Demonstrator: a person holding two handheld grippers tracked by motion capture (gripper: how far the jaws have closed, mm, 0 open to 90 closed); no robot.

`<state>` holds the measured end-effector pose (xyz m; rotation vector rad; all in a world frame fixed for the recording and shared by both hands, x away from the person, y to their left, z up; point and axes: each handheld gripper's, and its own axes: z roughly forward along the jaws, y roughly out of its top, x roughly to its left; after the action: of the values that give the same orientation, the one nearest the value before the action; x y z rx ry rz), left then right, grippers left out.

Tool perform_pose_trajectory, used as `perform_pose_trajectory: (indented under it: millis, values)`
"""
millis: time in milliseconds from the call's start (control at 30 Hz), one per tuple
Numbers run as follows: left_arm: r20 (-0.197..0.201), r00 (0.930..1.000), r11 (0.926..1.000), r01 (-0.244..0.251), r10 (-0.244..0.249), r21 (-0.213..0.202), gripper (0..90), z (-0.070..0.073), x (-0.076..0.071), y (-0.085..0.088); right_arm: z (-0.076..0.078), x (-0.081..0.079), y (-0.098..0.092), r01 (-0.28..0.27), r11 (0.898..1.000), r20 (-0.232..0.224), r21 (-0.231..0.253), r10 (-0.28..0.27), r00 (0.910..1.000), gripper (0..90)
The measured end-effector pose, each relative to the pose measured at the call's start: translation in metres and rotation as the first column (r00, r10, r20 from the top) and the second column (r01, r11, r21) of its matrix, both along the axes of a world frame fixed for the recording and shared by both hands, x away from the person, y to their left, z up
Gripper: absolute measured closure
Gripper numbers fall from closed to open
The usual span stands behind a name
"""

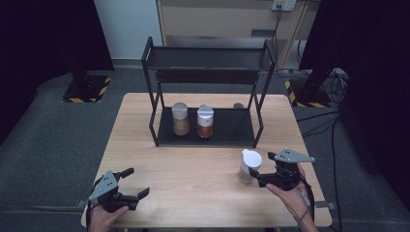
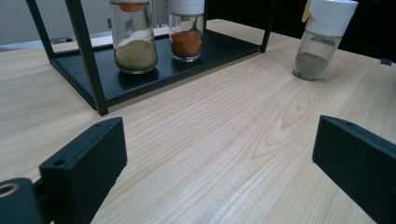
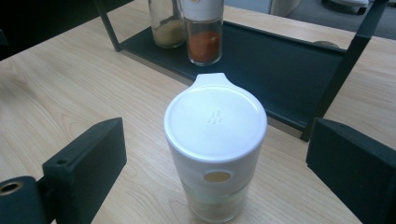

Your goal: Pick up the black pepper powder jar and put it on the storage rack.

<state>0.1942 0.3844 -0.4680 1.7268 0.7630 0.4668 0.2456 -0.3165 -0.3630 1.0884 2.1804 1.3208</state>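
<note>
the upright spice jar (image 3: 215,149) stands between the right gripper (image 1: 266,170) fingers (apart, not touching); left gripper (image 1: 137,182) fingers apart, far off.

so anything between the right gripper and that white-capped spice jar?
Nothing visible. The right gripper sits open beside the white-capped spice jar, bare wooden table between; in its own view the jar stands between the jaws, untouched.

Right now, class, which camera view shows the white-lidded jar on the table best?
The right gripper view: the white-lidded jar stands close up between open jaws, untouched. The high view shows it small beside the right gripper. The left gripper view shows it far off, its lid top cropped.
</note>
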Motion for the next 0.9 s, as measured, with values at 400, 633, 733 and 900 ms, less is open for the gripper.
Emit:
perform_pose_trajectory:
  millis: [400,633,733,900]
  values:
    - [0.000,1.0000,1.0000,0.000,0.000,0.000,2.4,0.000,0.000,0.000,-0.009,0.012,0.012,-0.002,1.000,-0.024,-0.004,0.002,0.9997,6.6]
    - [-0.001,1.0000,1.0000,0.001,-0.001,0.000,2.4,0.000,0.000,0.000,-0.012,0.017,0.016,-0.001,1.000,-0.037,-0.003,0.001,0.9993,7.1]
    - [0.000,1.0000,1.0000,0.000,0.000,0.001,2.4,0.000,0.000,0.000,-0.014,0.018,0.018,-0.001,1.000,-0.044,-0.002,0.001,0.9990,7.4]
    - [0.000,1.0000,1.0000,0.002,-0.002,0.000,2.4,0.000,0.000,0.000,-0.019,0.022,0.022,0.002,1.000,-0.057,-0.005,-0.002,0.9983,8.4]
